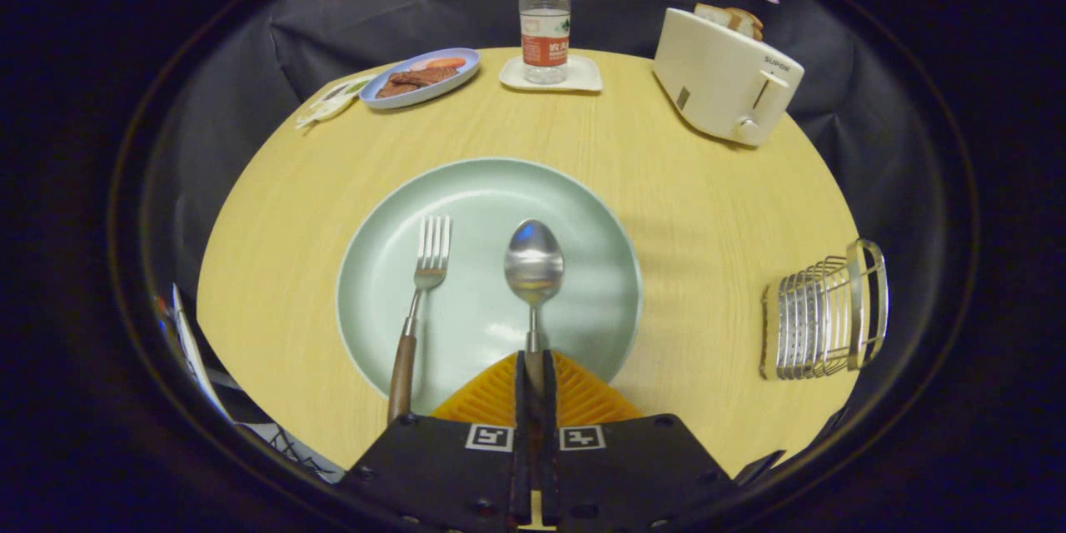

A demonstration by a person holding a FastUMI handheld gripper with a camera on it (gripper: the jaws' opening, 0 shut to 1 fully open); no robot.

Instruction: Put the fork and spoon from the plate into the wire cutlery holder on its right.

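Round wooden table (666, 183) carries everything. Large pale green plate (491, 191) sits near centre. Toaster (726, 75) far right, bread in slots. Wire cutlery holder (824, 321) right of plate, well apart, at table edge. Small blue plate (391, 96) with food far left; water bottle (545, 21) on white coaster far centre. Fork (419, 300) lies on plate's left half, handle overhanging near rim. Spoon (534, 275) beside it, right. Gripper (534, 375) fingers nearly together, clamped on spoon handle.

one fork (419, 300), one spoon (534, 271), two plates: large green plate (475, 191), small blue plate (425, 87). one water bottle (545, 21), one toaster (724, 75), one wire cutlery holder (824, 312), one gripper (534, 371) clamped on spoon handle.
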